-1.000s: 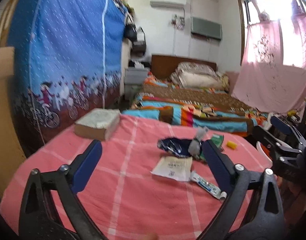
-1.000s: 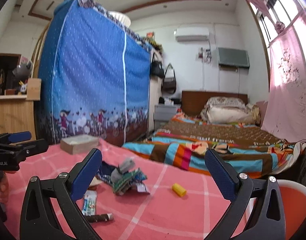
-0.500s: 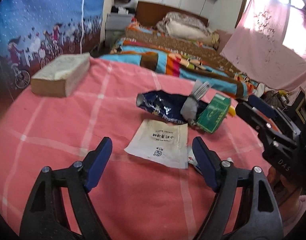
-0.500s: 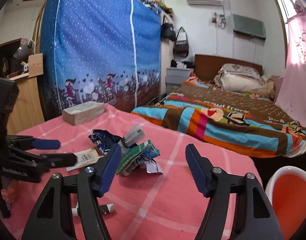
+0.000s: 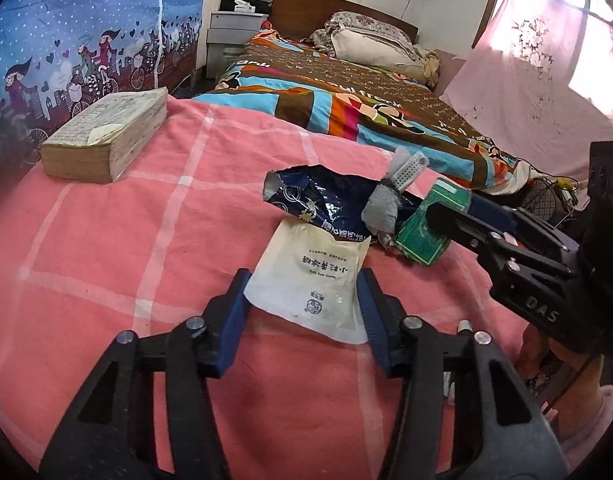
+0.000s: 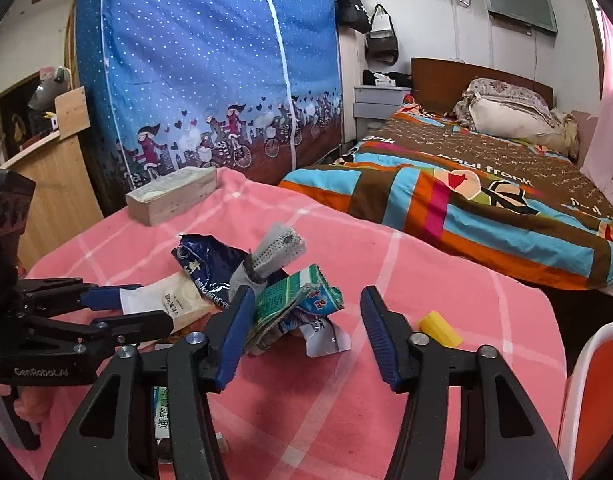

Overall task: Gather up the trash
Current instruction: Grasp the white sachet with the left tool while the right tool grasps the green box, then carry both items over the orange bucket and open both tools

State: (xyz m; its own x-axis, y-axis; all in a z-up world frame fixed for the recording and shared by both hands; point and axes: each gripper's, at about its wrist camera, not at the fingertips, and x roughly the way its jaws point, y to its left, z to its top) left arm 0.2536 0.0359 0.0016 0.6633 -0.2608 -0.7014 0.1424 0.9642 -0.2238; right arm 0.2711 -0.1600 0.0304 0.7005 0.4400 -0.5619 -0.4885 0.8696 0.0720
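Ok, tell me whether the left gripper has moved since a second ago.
Yes. The left gripper has come forward and down, away from the thick old book, onto the cream paper packet, its jaws closing around it.

pink cloth (image 5: 106, 264) matt (woven) | blue wrapper (image 5: 318, 200) glossy foil | book (image 5: 106, 140) paper
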